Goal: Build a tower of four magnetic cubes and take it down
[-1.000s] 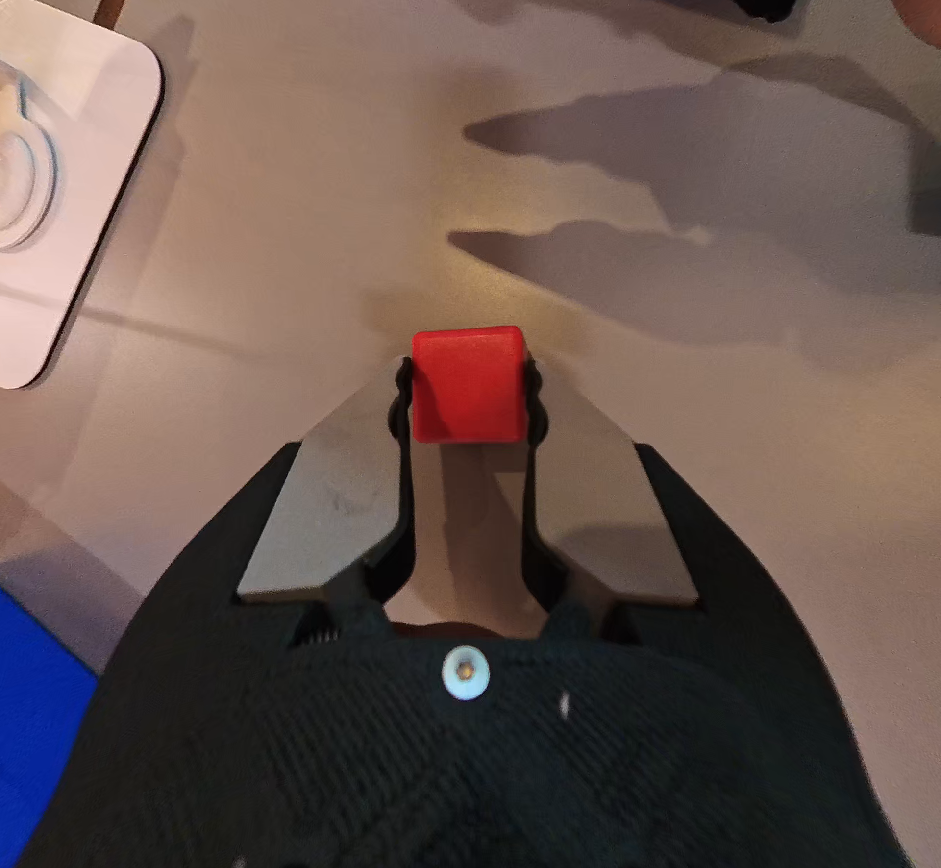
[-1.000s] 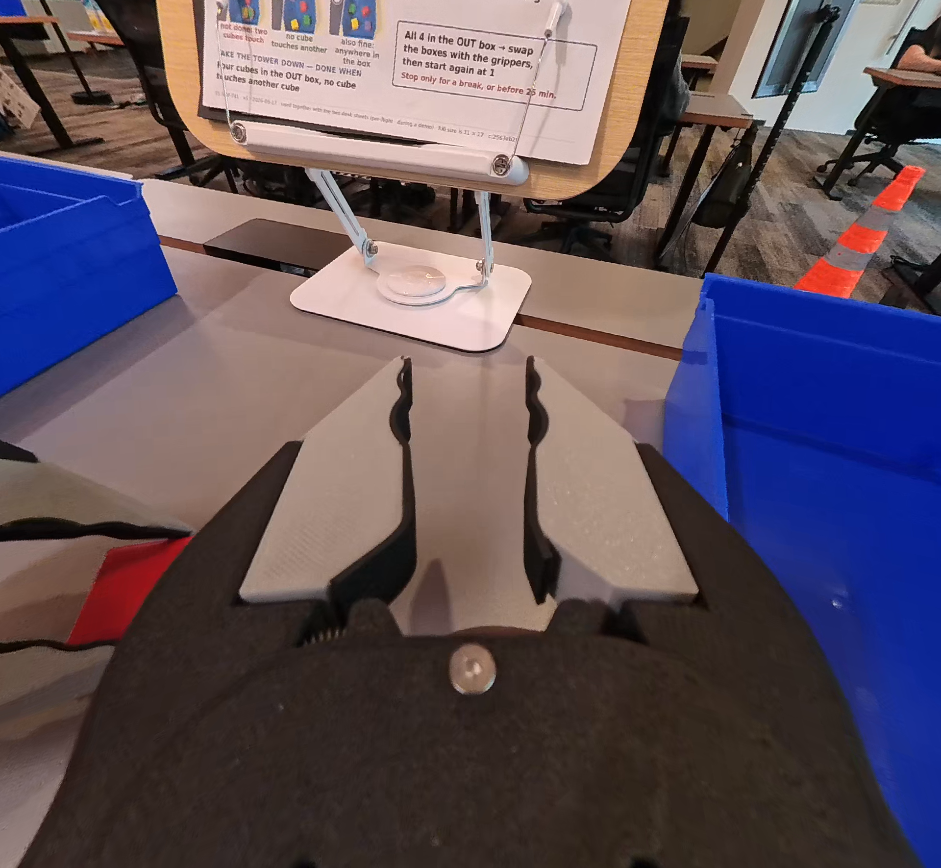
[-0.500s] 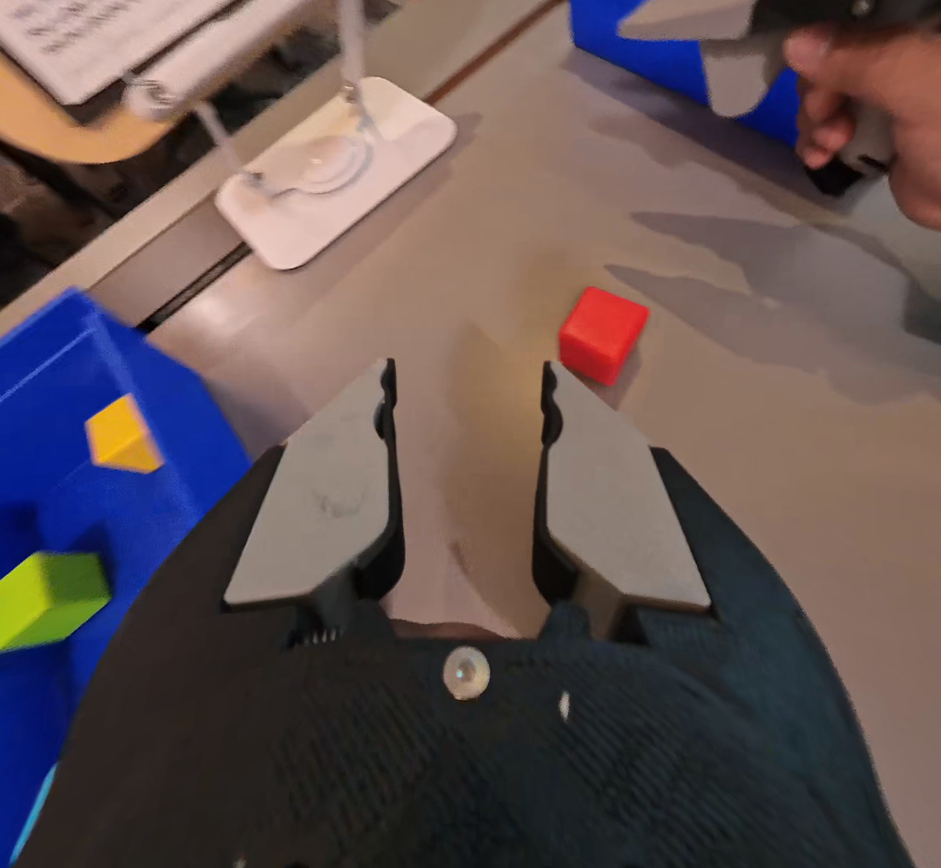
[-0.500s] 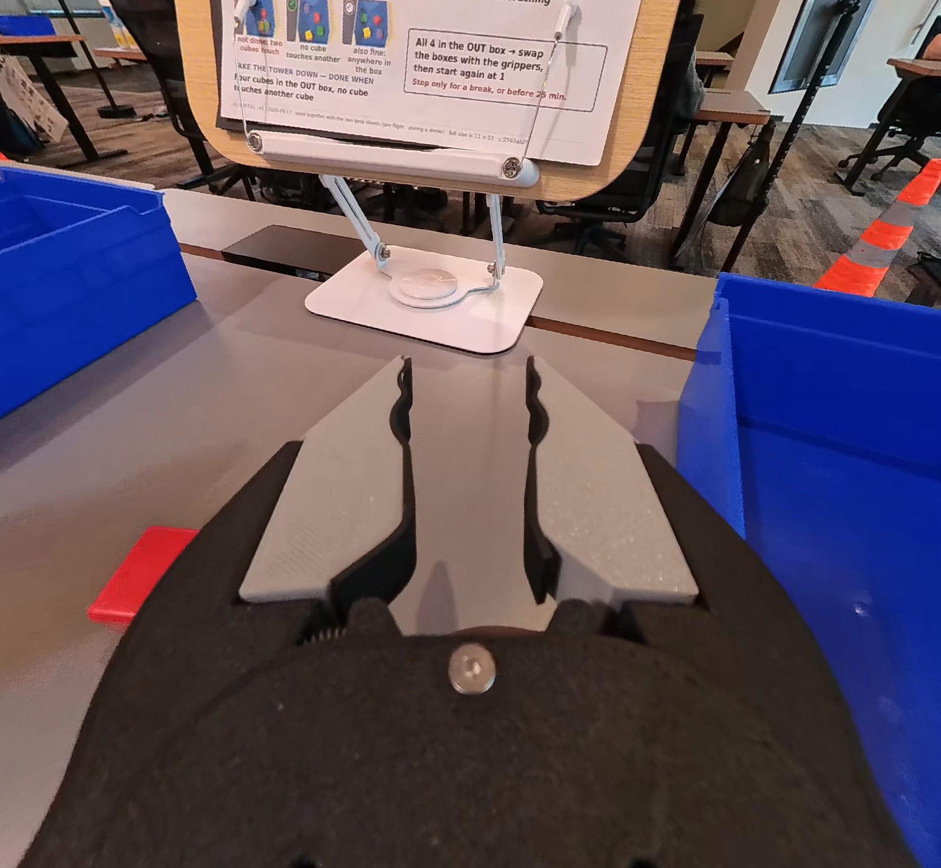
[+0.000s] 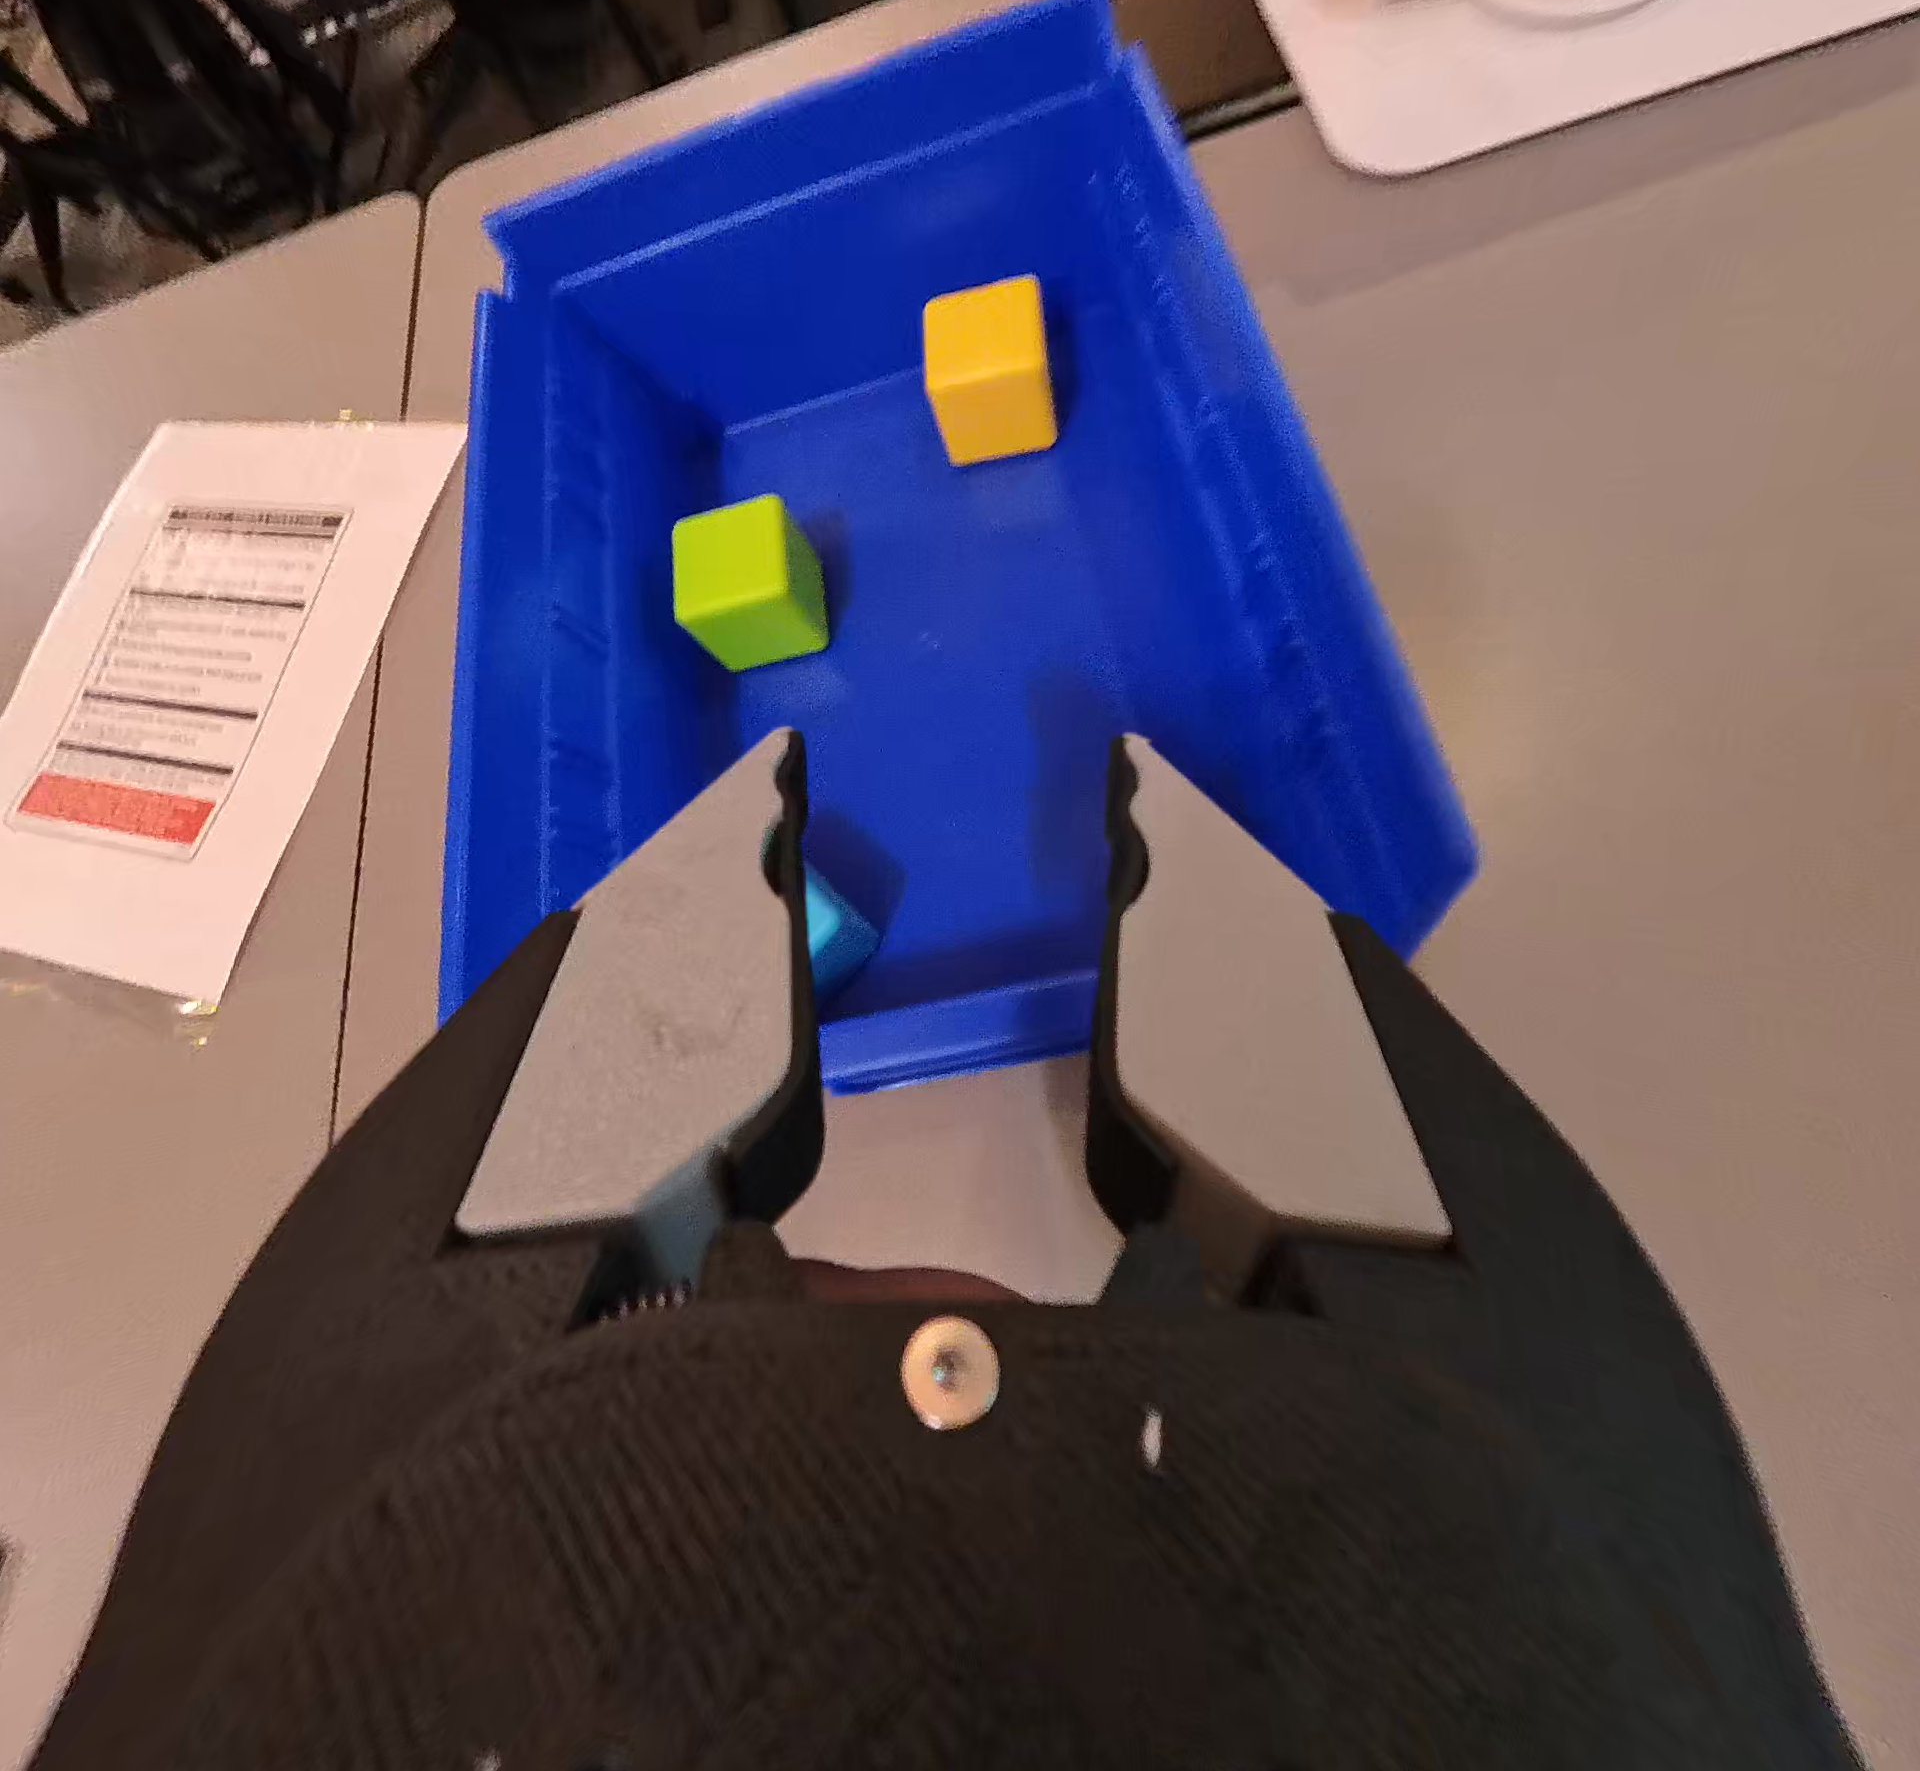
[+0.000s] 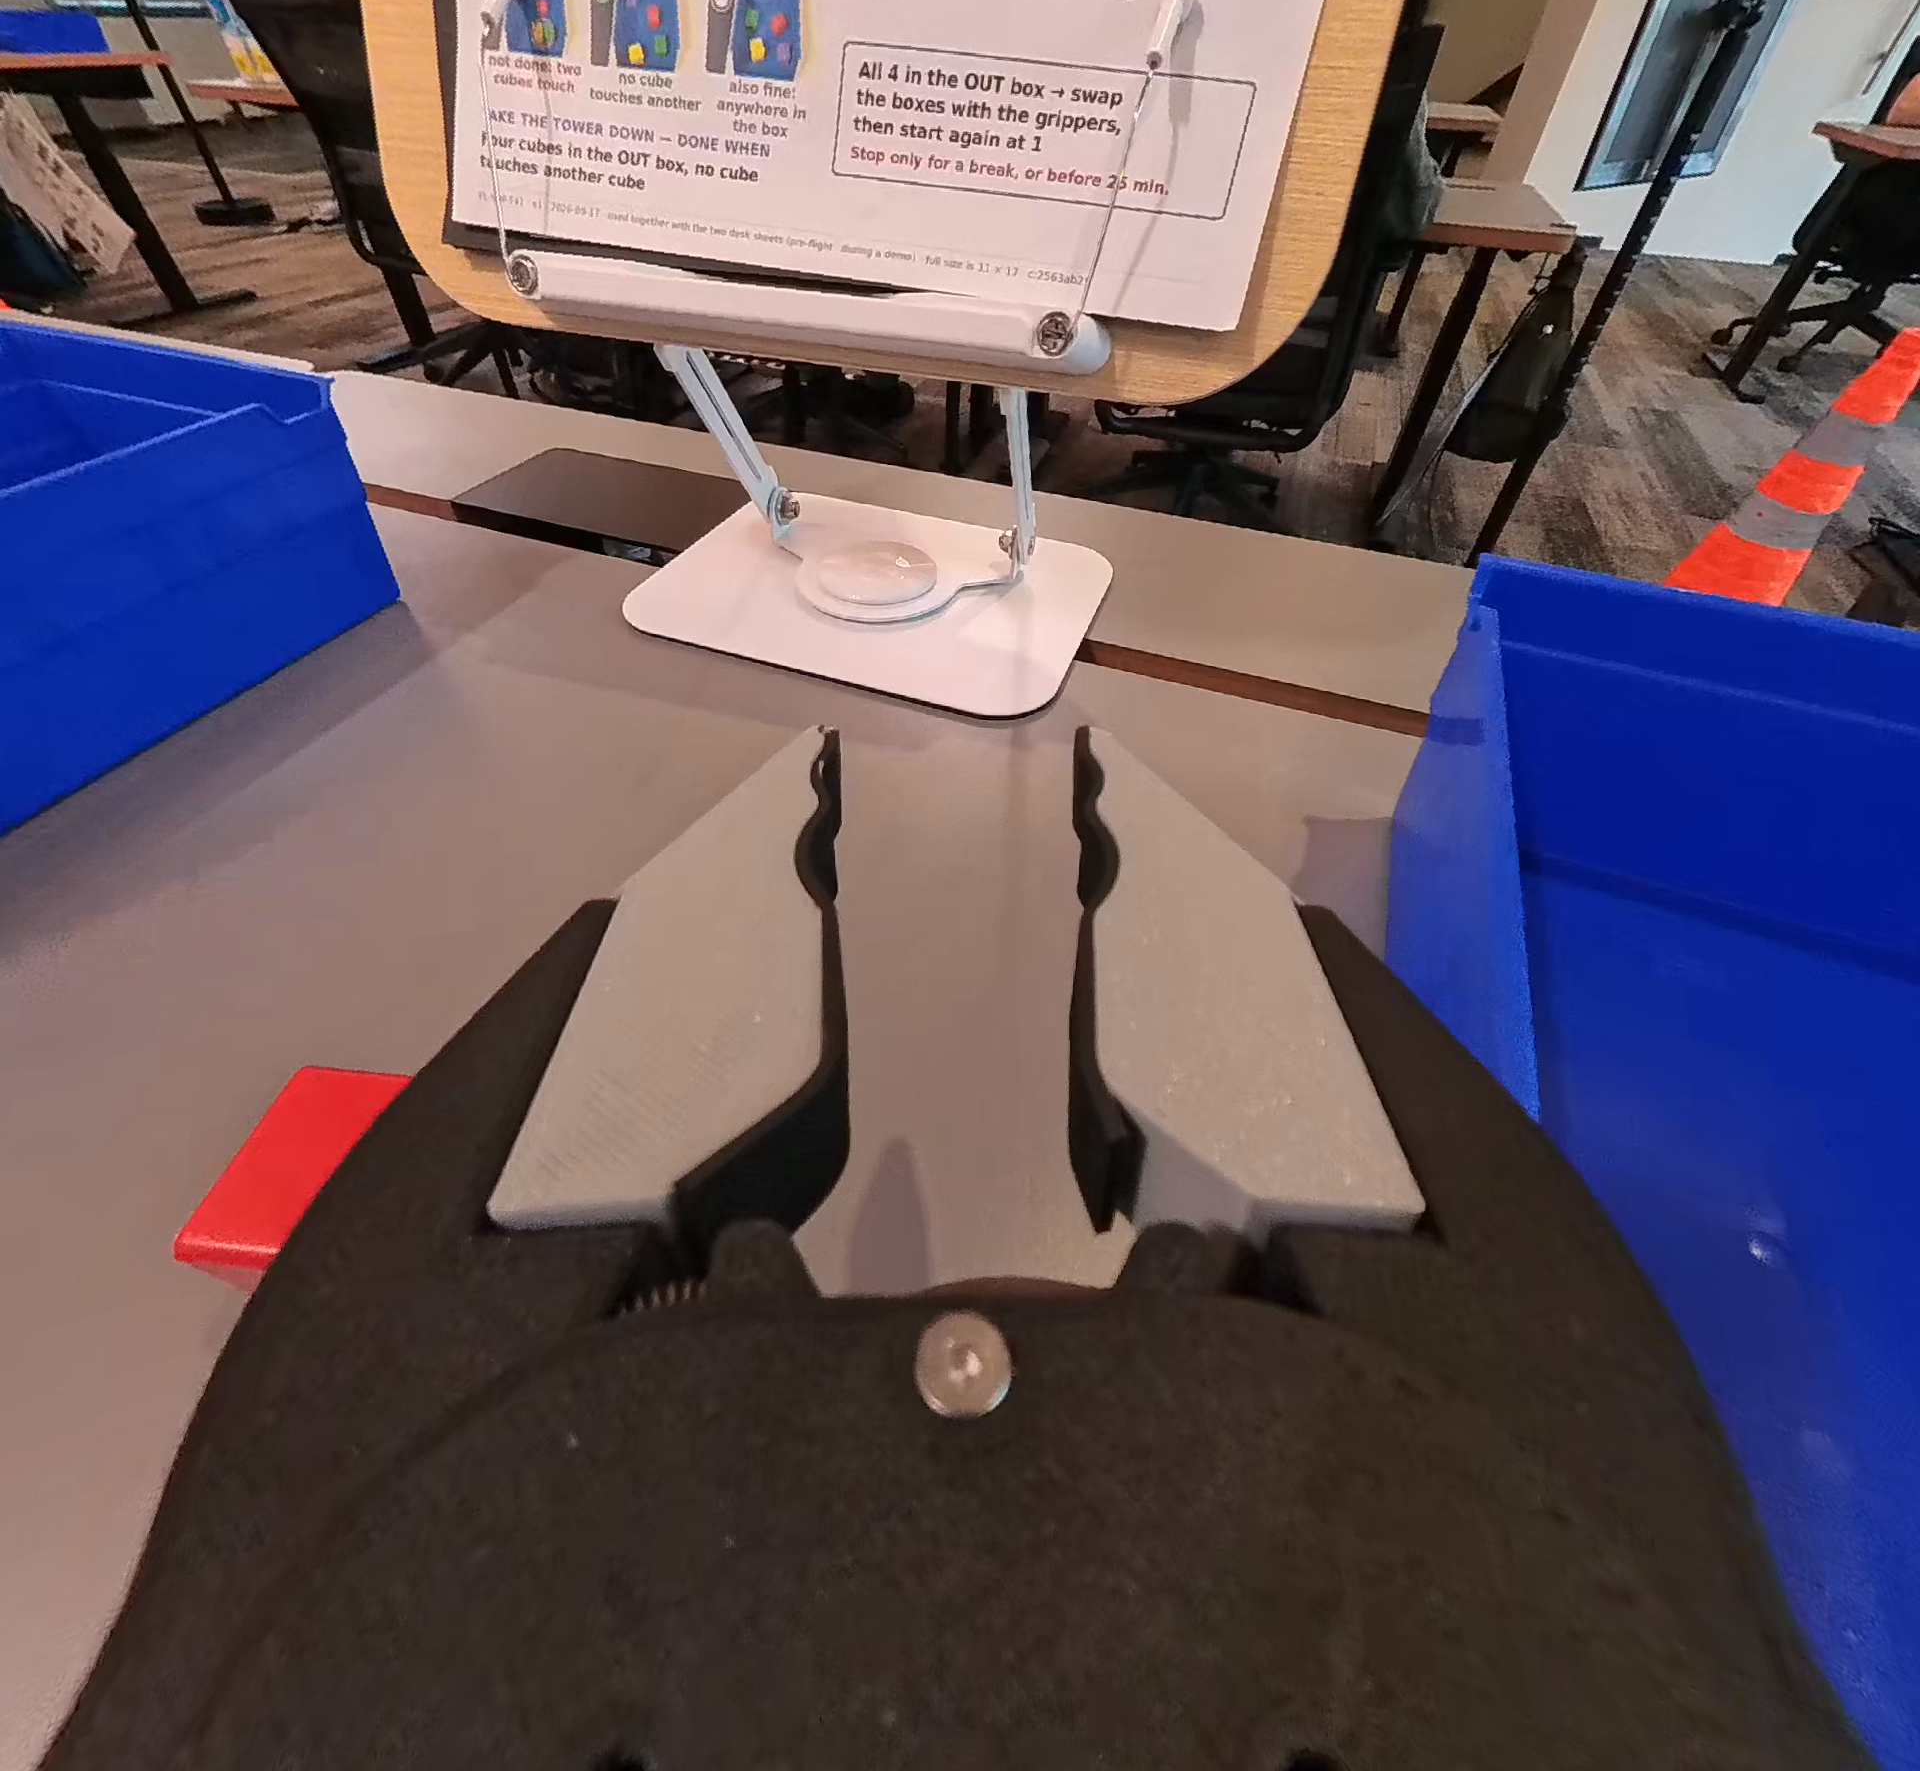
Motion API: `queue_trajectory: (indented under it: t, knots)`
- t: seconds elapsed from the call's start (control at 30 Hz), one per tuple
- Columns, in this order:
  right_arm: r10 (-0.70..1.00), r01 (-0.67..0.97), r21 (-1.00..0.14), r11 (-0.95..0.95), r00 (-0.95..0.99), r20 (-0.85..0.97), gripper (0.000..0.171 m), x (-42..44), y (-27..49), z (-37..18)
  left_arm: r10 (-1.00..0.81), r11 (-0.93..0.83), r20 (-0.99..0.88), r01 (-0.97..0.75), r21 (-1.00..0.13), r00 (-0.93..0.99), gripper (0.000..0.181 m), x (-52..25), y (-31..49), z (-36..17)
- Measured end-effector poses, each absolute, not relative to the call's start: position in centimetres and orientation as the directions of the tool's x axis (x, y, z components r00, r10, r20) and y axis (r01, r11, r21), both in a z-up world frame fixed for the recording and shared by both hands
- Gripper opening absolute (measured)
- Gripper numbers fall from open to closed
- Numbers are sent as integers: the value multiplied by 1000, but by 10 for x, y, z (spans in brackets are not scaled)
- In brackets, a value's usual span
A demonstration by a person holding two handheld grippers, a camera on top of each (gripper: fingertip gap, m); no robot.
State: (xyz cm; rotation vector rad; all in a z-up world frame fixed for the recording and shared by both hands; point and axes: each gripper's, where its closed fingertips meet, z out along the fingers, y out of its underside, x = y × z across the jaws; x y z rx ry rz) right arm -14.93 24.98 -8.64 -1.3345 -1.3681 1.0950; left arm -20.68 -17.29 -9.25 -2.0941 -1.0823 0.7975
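Hovering over the blue bin [image 5: 1351, 661], the left gripper [image 5: 951, 786] gapes wide and empty, seemingly choosing among 3 well-spaced cubes: green cube [image 5: 748, 583], yellow cube [image 5: 987, 371], light-blue cube [image 5: 836, 932] half-hidden behind a finger. The right gripper [image 6: 951, 765], parted and empty, waits above the grey table [image 6: 364, 838], red cube [image 6: 286, 1171] down to its left; office chairs stand beyond.

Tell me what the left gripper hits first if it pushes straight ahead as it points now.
Probably the bare floor of the blue bin: the open left gripper points between the green cube and yellow cube. Depth is unclear.
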Motion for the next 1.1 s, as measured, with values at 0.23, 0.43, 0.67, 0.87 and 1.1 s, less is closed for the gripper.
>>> queue_trajectory:
  t: [0.23,0.43,0.67,0.87,1.1]
  knots:
    - [1000,201,-979,27,-2,27,42,-150,251,-88,844,-496,-271,480,-723,463,57,-205,-195,-124]
    - [999,214,-976,43,-6,43,42,-152,249,-92,836,-509,-288,462,-727,468,55,-208,-213,-116]
    - [999,215,-975,49,-9,48,42,-152,248,-92,790,-603,-330,560,-569,516,55,-225,-234,-142]
    - [999,215,-975,54,-12,53,42,-152,247,-92,860,-511,-255,739,-439,443,55,-233,-254,-174]
    - [999,211,-976,48,-15,45,42,-152,246,-91,858,-514,-260,754,-408,444,61,-235,-242,-182]
